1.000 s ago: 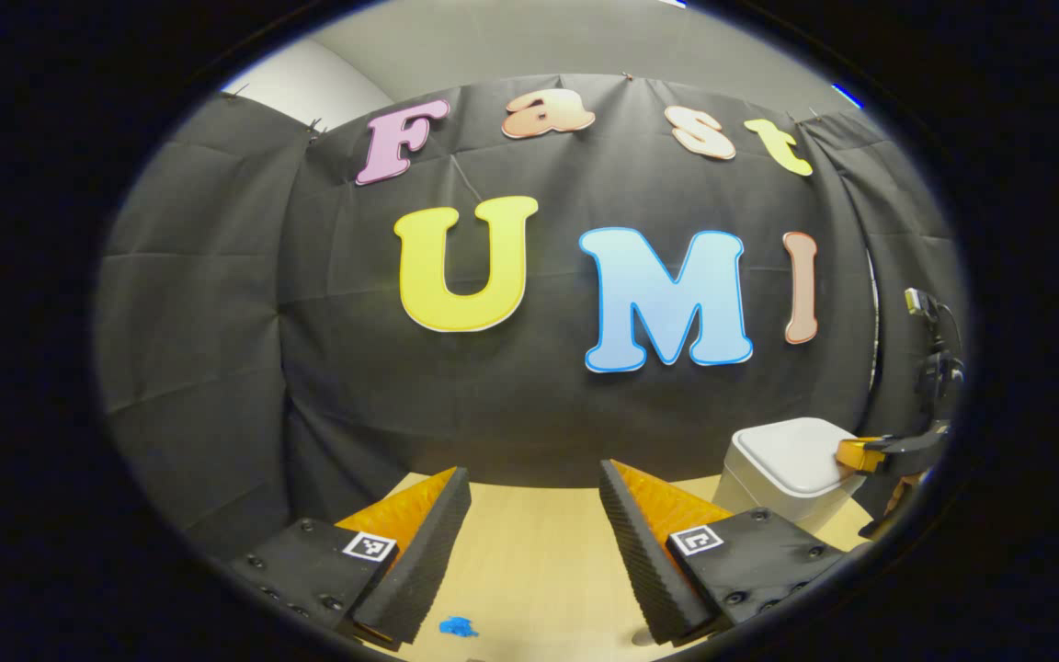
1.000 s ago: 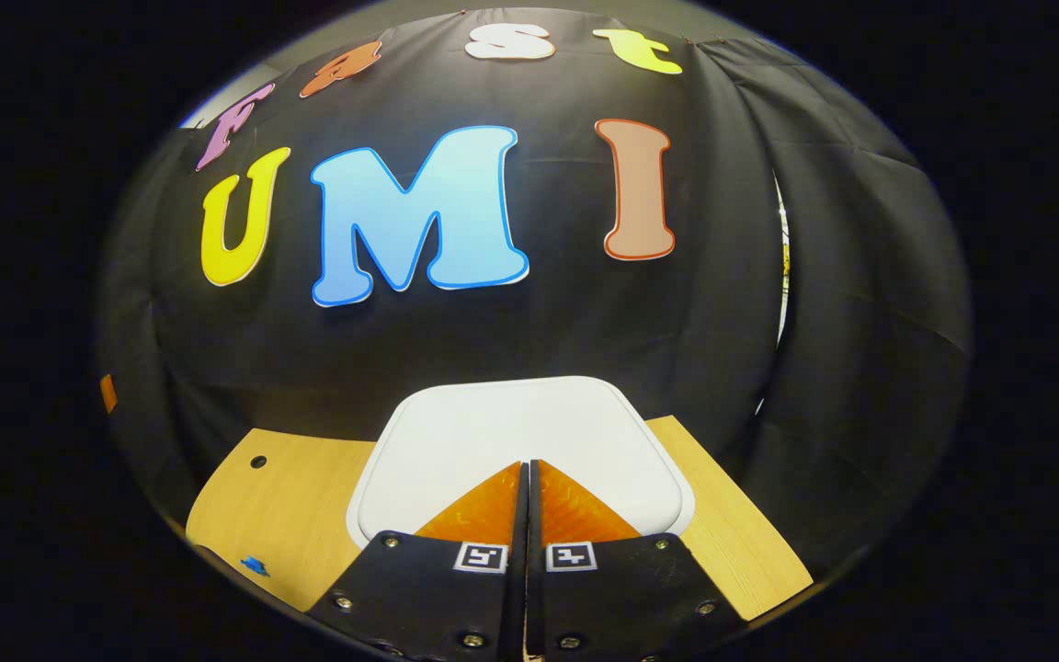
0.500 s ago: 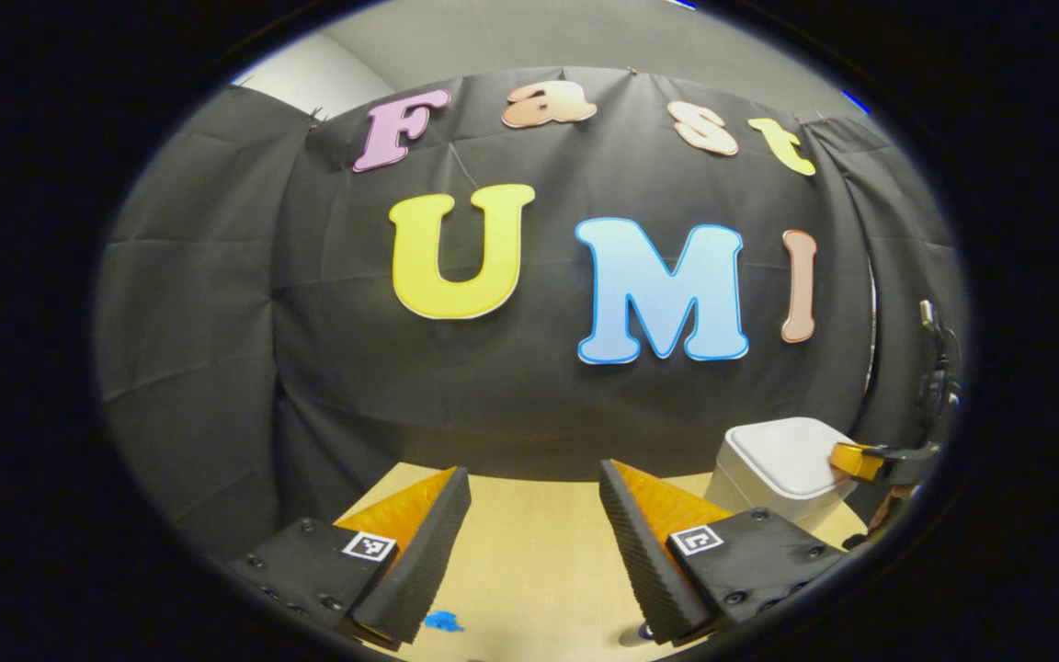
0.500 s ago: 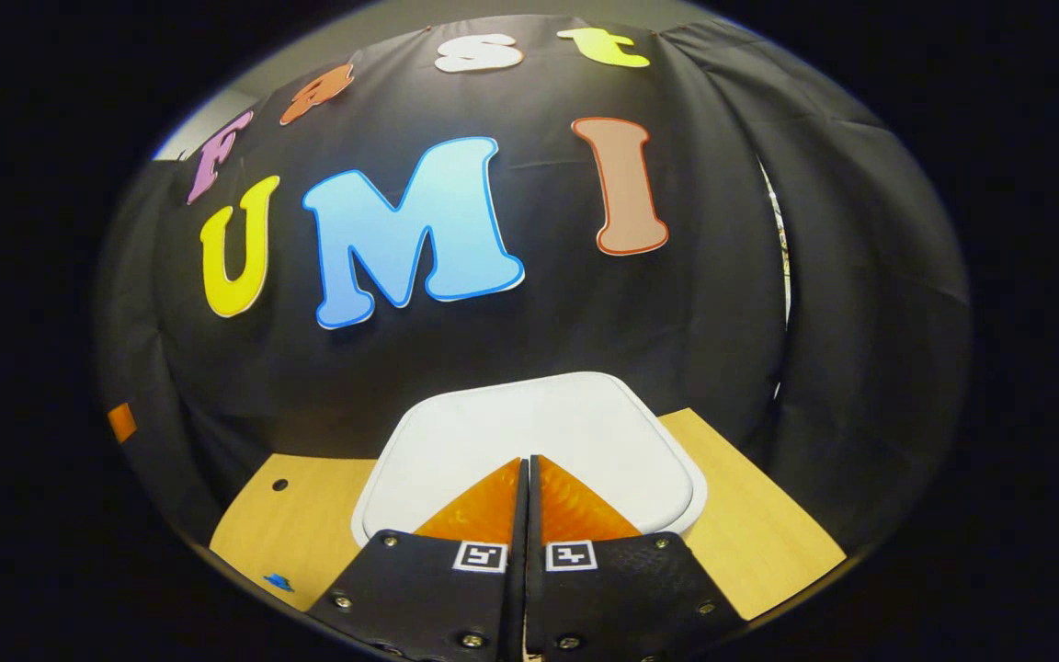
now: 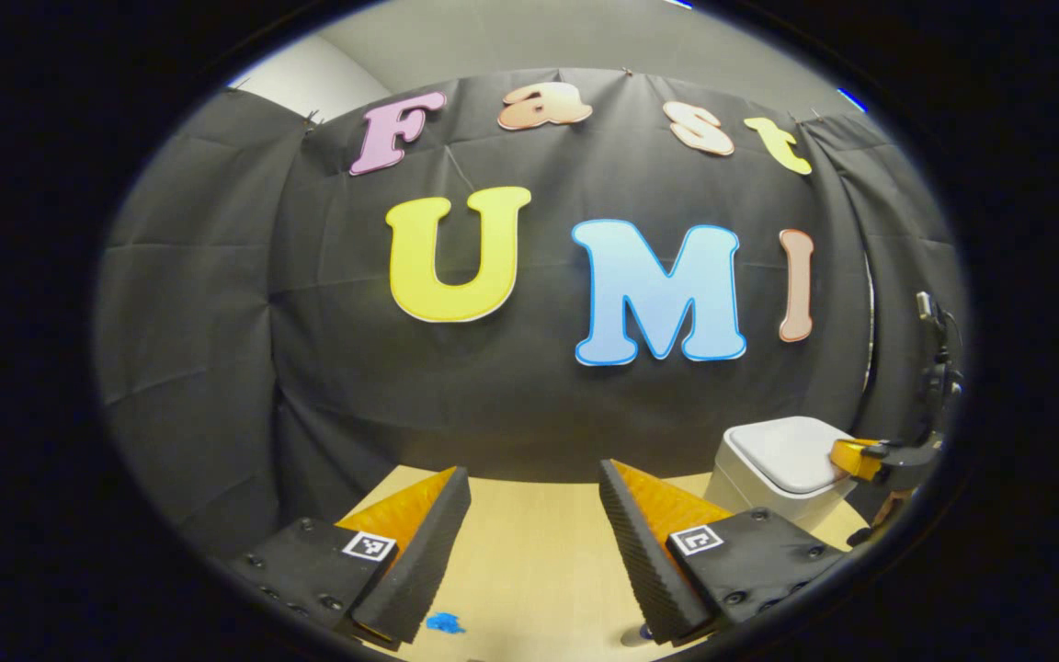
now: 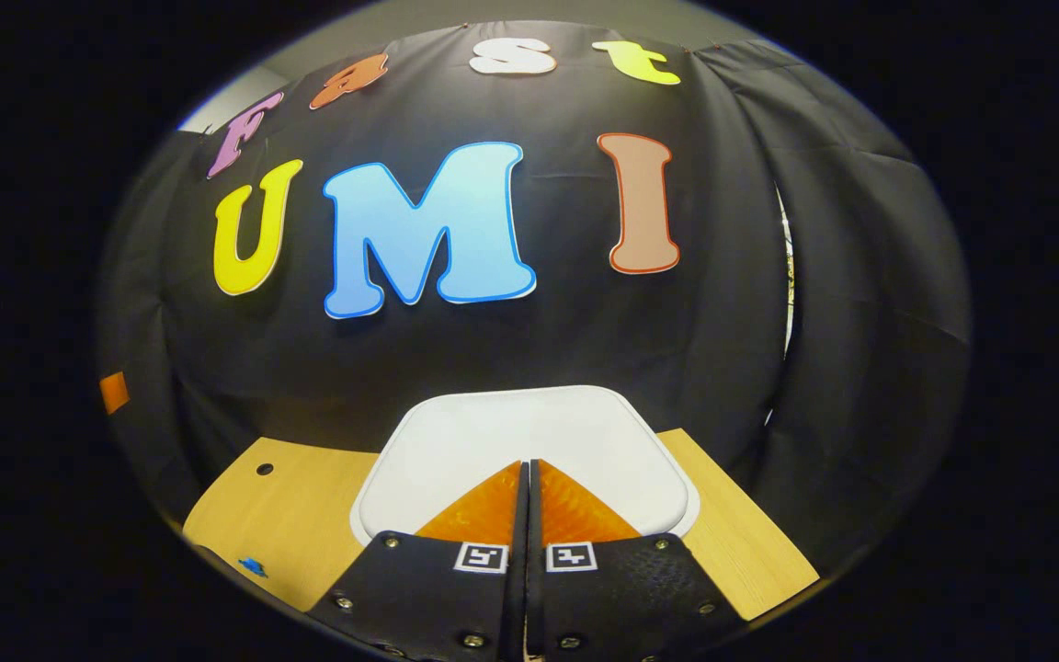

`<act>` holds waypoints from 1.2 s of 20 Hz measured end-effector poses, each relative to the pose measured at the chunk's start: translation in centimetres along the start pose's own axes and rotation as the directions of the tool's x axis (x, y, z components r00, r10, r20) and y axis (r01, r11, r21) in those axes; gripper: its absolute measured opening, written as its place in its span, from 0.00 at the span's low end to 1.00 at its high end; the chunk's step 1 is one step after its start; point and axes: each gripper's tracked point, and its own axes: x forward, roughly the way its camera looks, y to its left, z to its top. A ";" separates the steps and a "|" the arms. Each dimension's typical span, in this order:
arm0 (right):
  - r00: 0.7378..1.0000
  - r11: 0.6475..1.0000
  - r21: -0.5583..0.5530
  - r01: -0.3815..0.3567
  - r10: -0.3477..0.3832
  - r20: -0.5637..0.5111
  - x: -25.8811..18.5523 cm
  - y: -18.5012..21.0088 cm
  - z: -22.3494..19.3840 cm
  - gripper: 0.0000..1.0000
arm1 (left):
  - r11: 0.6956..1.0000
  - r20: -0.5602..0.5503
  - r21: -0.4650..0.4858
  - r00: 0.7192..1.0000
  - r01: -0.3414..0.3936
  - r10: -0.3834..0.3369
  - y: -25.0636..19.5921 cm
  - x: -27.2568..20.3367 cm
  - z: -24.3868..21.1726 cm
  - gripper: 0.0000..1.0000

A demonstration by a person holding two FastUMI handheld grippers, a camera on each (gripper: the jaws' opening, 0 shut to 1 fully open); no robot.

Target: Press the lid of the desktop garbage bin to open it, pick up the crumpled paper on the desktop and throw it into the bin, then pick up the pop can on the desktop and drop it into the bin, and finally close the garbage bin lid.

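Backdrop: black cloth wall [image 5: 529,405] wraps the booth on three sides, hanging in soft folds; at about 11 o'clock in the left gripper view we see a pale room wall above it.
Surface: we work on a light wooden desktop [image 6: 290,515] with a small round hole near its far edge at 9 o'clock in the right gripper view, and a small blue mark [image 5: 445,624] at 6 o'clock in the left gripper view.
Bin: our white desktop garbage bin [image 5: 773,478] stands at the far edge of the desk, close to the cloth, at 4 o'clock in the left gripper view.
Lid: the lid [image 6: 529,432] lies flat and closed, so we judge the opening press is under way or not yet released.
Right gripper: we hold the right gripper [image 6: 529,469] with its fingers clenched together, nothing between them, tips over the near part of the lid; a closed pair makes one firm point to push with. We cannot tell whether the tips touch the lid.
Left gripper: we keep the left gripper [image 5: 534,515] released, fingers well apart and empty, hovering over bare desk at 6 o'clock, ready, we judge, to take the paper next.
Seen across: from the left gripper view, the right gripper's tip sits at the lid's near edge, at 4 o'clock.
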 end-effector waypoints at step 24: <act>0.983 0.997 0.058 -0.050 0.038 0.179 -6.1 2.1 6.8 0.01 | 0.999 0.044 0.038 0.999 0.000 -0.001 1.7 -2.6 0.0 0.93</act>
